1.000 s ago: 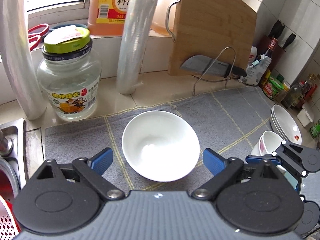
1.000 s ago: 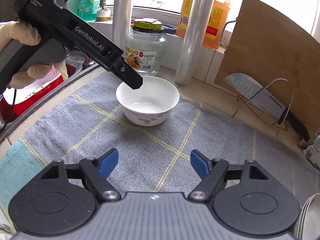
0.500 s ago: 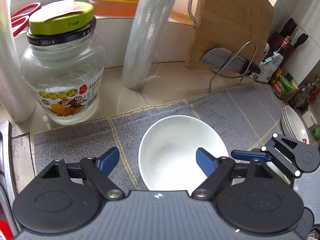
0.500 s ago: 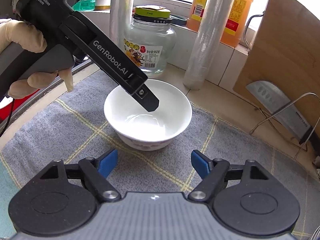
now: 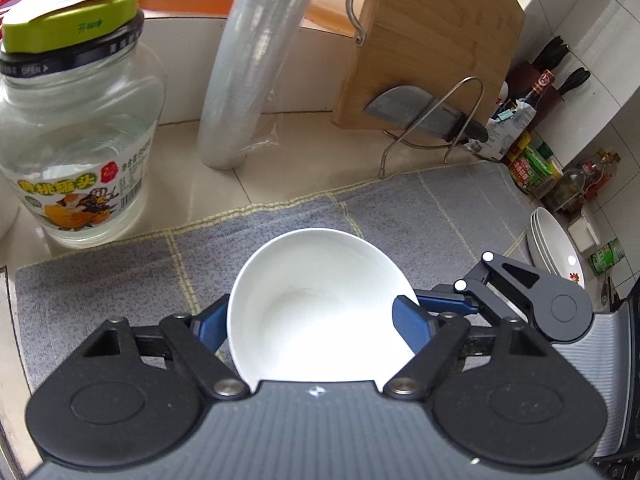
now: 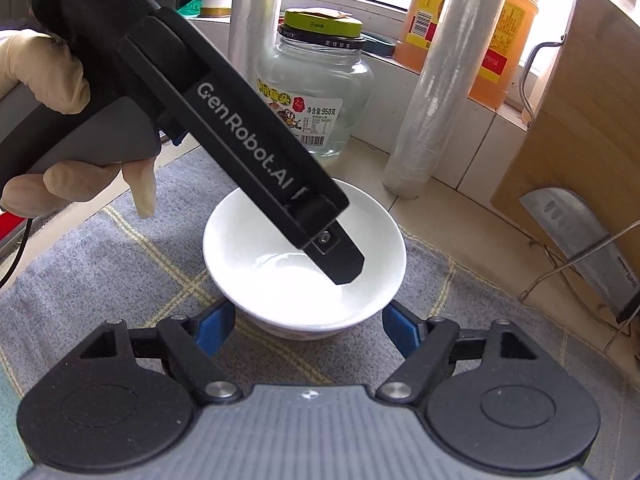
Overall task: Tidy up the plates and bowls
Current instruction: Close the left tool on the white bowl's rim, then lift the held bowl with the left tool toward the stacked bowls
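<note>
On the grey mat [image 5: 100,280], the white bowl [image 5: 316,304] is sitting upright. We are seeing the left gripper [image 5: 310,324], its jaws having just been closing, apparently pinching the bowl's wall, one finger inside, probably to lift it. The right gripper [image 6: 308,328] is hovering spread just before it, touching nothing.

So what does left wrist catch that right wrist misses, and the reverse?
Left wrist only: stacked plates and sauce bottles at far right.
Right wrist only: a gloved hand holding the left gripper, whose jaws have just been closing with the bowl between them; one finger sits over the bowl's inside.
Both: that bowl on the grey mat, glass jar, cutting board, knife.
</note>
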